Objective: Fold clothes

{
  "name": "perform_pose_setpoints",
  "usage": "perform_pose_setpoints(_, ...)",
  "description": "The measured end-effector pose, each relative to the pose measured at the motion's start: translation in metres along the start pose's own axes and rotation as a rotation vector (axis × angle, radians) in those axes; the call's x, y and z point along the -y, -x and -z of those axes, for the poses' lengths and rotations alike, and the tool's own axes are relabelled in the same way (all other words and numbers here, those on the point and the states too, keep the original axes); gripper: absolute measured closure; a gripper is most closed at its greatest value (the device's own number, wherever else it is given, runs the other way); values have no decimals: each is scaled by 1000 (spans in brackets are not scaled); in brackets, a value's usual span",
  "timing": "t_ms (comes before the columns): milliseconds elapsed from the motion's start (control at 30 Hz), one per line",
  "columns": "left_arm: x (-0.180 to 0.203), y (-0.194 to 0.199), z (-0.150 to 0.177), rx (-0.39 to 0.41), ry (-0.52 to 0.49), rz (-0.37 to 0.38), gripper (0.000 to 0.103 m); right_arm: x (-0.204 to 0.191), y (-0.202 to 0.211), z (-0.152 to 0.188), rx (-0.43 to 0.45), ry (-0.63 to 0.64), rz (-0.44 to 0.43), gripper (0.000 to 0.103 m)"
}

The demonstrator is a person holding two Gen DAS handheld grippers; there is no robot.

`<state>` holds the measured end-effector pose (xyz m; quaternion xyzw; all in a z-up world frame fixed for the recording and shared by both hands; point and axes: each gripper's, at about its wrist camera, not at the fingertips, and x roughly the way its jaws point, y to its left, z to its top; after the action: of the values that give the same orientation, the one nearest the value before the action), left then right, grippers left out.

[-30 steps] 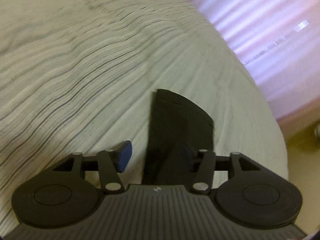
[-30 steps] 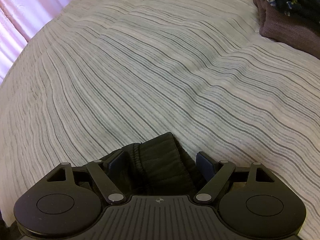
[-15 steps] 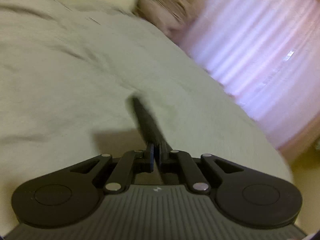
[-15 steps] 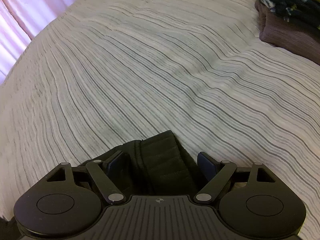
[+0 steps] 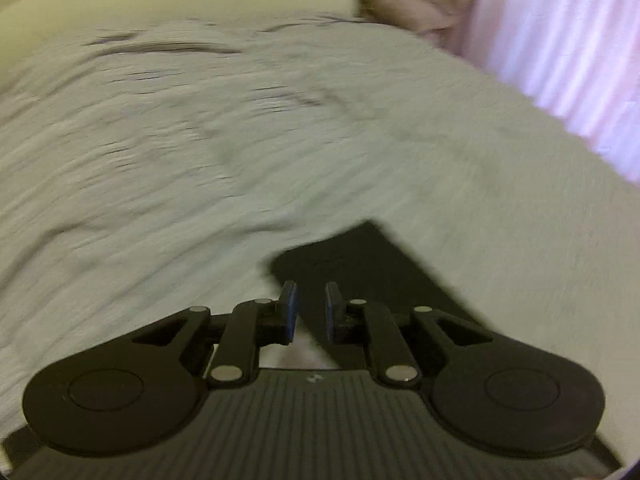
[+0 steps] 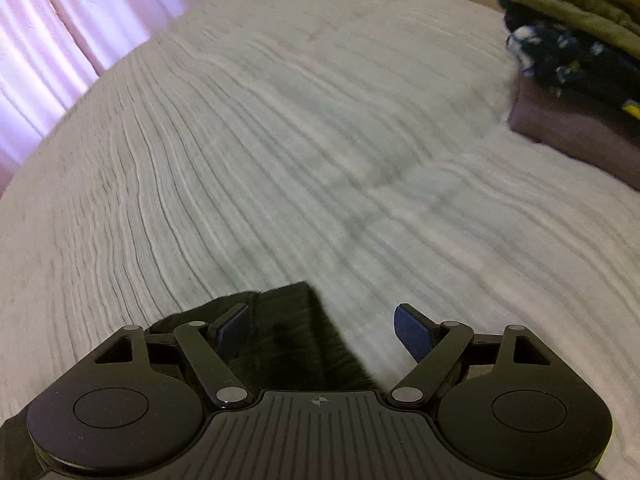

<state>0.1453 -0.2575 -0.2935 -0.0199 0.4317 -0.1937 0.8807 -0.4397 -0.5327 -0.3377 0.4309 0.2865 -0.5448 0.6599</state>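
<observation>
A black garment (image 5: pixel 368 264) lies flat on the striped bedspread (image 5: pixel 200 160), reaching forward and to the right from my left gripper (image 5: pixel 311 312). The blue pads of that gripper stand a narrow gap apart, and the cloth's left edge runs through the gap. In the right wrist view the same black garment (image 6: pixel 288 320) shows a ribbed end just under my right gripper (image 6: pixel 320 328). That gripper is wide open, its left finger over the cloth and its right finger over bare bedspread (image 6: pixel 280 160). Both views are blurred by motion.
A stack of folded clothes (image 6: pixel 572 60), olive, dark patterned and mauve, sits on the bed at the far right. Pink curtains (image 5: pixel 560 40) hang beyond the bed's edge. A pale pillow (image 5: pixel 120 0) and a pinkish bundle (image 5: pixel 408 4) lie at the head.
My left gripper shut on the black garment, swung it over, and now its fingers have parted with the cloth lying flat. My right gripper stayed open and shifted slightly right.
</observation>
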Motion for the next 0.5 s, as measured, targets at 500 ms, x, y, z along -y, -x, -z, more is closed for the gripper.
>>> perform_pose_setpoints(500, 111, -38, 36, -226, -122, 344, 85, 22, -63, -16, -187, 25, -272, 53)
